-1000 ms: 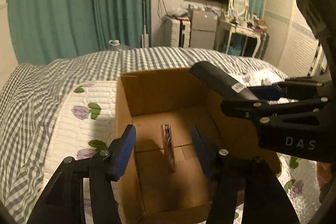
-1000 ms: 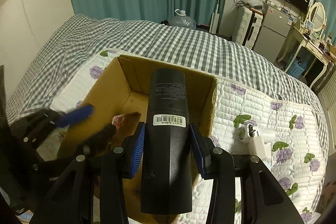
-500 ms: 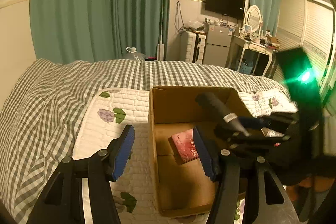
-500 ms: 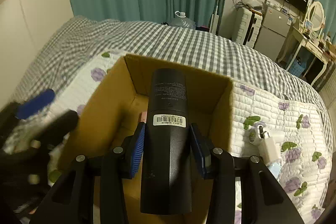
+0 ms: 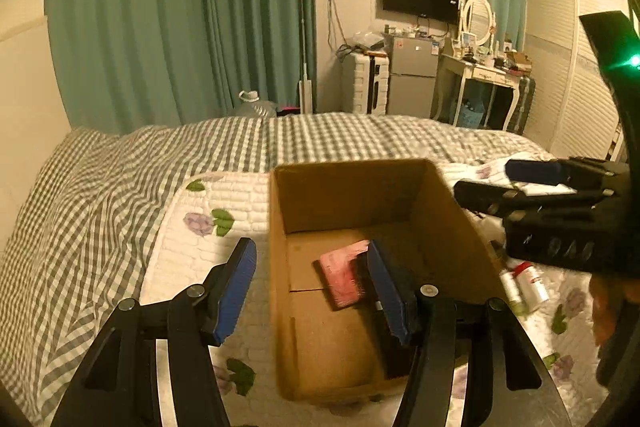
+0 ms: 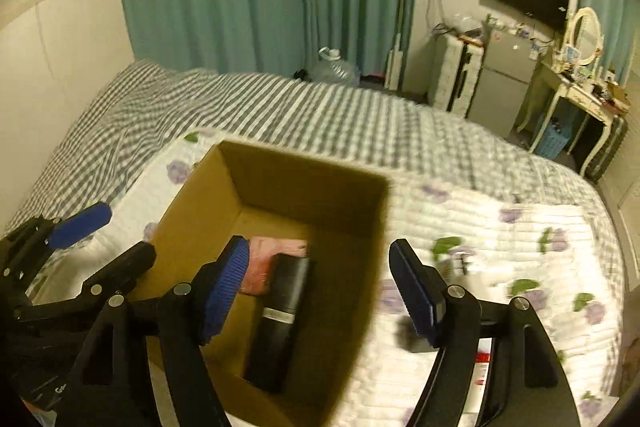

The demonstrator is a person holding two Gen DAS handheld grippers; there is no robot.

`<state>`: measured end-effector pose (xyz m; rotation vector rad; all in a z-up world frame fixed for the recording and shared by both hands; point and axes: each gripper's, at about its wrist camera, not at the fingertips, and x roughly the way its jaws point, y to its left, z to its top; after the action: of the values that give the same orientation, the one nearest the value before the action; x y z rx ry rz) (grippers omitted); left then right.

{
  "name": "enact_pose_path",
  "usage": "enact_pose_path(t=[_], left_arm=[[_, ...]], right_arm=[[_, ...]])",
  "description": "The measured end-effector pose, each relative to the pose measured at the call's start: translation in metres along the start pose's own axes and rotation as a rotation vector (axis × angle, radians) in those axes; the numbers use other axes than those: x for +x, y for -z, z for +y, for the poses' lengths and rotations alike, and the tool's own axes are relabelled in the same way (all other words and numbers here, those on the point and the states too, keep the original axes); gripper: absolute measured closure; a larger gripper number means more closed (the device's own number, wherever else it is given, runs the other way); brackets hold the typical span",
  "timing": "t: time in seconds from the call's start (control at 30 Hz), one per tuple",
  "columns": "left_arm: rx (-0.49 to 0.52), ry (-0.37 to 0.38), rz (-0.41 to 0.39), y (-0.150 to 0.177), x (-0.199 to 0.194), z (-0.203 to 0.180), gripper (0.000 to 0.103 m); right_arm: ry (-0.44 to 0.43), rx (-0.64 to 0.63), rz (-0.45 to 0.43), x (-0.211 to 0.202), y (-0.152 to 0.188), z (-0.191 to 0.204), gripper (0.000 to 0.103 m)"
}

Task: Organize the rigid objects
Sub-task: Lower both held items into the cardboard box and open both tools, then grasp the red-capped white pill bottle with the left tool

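An open cardboard box (image 6: 352, 267) (image 5: 448, 211) stands on the bed. A black cylinder (image 6: 280, 319) lies on its floor beside a pink flat item (image 6: 264, 259) (image 5: 344, 275). My right gripper (image 6: 320, 291) is open and empty above the box's right side. My left gripper (image 5: 312, 287) is open and empty, straddling the box's left wall. The right gripper also shows in the left wrist view (image 5: 532, 183), and the left gripper in the right wrist view (image 6: 100, 231).
The box sits on a white quilt with flower prints (image 6: 480, 227) over a grey checked cover (image 5: 100, 187). Small white bottles (image 5: 528, 283) lie right of the box. Teal curtains, a fridge and a dressing table stand beyond the bed.
My right gripper opened and let go of the black cylinder, which now lies in the box. My left gripper moved left of the box and pulled back.
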<state>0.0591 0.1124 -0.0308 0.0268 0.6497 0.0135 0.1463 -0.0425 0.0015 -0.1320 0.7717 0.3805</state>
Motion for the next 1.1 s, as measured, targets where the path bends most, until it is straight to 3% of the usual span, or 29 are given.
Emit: enact_pose_path(t=[0.27, 0.5, 0.77, 0.93, 1.1], left_arm=[[0.019, 0.072, -0.001, -0.01, -0.026, -0.066, 0.042], [0.093, 0.104, 0.032, -0.009, -0.019, -0.144, 0.04], [0.138, 0.108, 0.156, 0.013, 0.035, -0.209, 0.04], [0.144, 0.121, 0.193, 0.028, 0.068, -0.235, 0.04], [0.124, 0.152, 0.237, 0.039, 0.1, -0.262, 0.04]], right_arm=[[0.112, 0.038, -0.056, -0.076, 0.015, -0.075, 0.03], [0.185, 0.083, -0.044, -0.104, 0.046, -0.14, 0.03], [0.225, 0.137, 0.005, -0.089, 0.077, -0.208, 0.03], [0.233, 0.164, 0.051, -0.063, 0.09, -0.24, 0.03], [0.26, 0.098, 0.106, -0.032, 0.096, -0.251, 0.03]])
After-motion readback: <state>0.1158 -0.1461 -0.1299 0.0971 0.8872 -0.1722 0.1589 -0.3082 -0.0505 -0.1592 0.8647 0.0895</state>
